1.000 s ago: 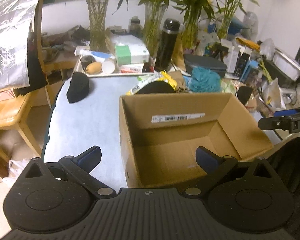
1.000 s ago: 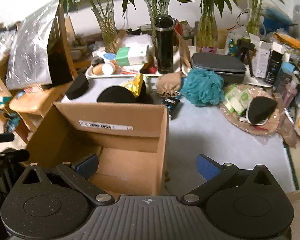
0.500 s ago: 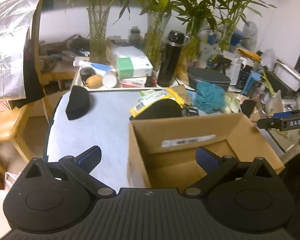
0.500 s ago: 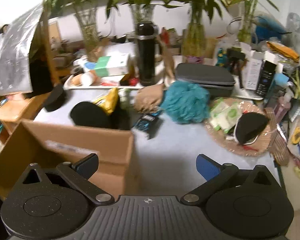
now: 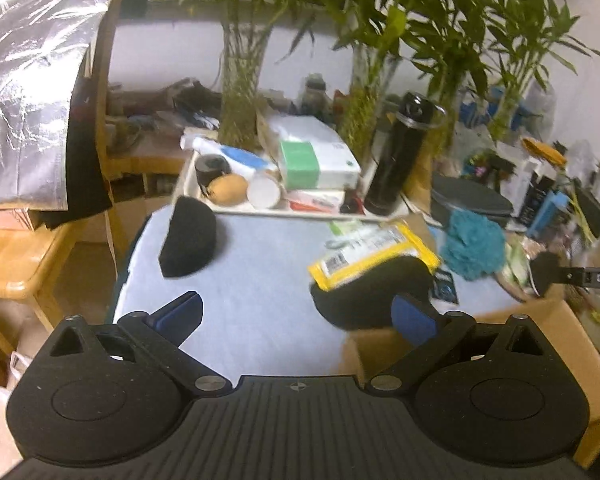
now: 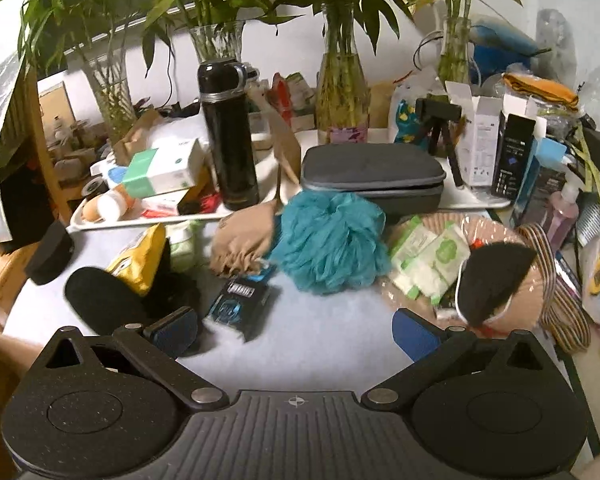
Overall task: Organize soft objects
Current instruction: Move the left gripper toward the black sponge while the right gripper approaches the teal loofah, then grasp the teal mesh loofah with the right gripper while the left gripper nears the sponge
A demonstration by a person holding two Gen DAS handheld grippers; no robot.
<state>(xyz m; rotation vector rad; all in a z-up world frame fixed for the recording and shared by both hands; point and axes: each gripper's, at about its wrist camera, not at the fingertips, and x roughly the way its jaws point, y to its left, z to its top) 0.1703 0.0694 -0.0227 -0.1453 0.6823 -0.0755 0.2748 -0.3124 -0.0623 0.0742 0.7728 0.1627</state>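
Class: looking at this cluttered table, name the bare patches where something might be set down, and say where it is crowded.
Bare: between the black foam block and the yellow packet; also just before the teal bath pouf. Crowded: the white tray and everything around the black flask.

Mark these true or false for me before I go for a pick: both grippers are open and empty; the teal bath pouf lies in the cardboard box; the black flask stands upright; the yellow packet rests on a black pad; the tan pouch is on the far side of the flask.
1. Both the left gripper and the right gripper are open and empty. True.
2. The teal bath pouf lies in the cardboard box. False: it sits on the table, in front of the grey case.
3. The black flask stands upright. True.
4. The yellow packet rests on a black pad. True.
5. The tan pouch is on the far side of the flask. False: it lies nearer the camera, beside the pouf.
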